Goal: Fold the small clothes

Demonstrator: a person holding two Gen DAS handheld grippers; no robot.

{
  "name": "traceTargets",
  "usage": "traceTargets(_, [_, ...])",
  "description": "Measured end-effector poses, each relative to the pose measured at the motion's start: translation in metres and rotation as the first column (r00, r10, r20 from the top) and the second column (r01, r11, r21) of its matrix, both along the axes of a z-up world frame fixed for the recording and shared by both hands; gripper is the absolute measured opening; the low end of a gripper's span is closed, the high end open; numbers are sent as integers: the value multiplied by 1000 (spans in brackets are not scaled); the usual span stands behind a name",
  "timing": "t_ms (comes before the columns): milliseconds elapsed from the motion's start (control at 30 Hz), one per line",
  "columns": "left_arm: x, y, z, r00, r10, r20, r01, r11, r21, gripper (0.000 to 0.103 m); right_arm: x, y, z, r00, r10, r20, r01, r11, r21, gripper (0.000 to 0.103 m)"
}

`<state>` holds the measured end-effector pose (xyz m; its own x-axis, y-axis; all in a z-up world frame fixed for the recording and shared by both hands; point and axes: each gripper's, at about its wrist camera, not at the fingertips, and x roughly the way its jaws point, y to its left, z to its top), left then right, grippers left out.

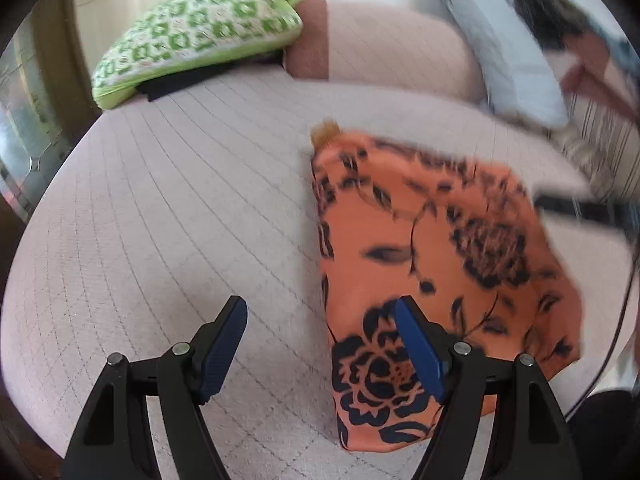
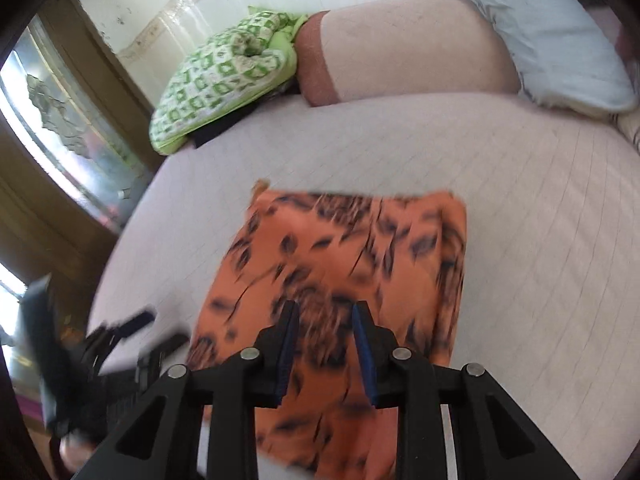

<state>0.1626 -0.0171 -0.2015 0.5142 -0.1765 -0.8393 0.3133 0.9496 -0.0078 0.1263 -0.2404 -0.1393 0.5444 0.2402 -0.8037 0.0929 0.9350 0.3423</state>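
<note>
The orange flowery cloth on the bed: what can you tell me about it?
The orange cloth is thin fabric printed with dark navy flowers and leaves. It lies roughly flat on the pale pink quilted bedspread, apparently folded into a rough rectangle, with a small tan bit at its far left corner. Both open jaws hover over it; neither grips it. Motion blur hides finer detail.

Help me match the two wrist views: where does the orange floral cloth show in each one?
Left wrist: the cloth lies right of centre on the bed, partly behind the claw's right finger.
Right wrist: the cloth fills the lower middle, under and ahead of the claw.
Shared landmark: the green pillow, at the upper left in both views.
</note>
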Motion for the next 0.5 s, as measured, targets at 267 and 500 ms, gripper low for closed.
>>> traceTargets(267, [7,-1,-16,999,-13,-42,13,1000,-4,82,71,-29,-67,984,-79,-163,74,997,-36,30])
traceTargets(500, [8,-1,-17,998,8,-54,-9,1000,-13,87,83,-1,-22,996,-2,-87,1,1000,-13,30])
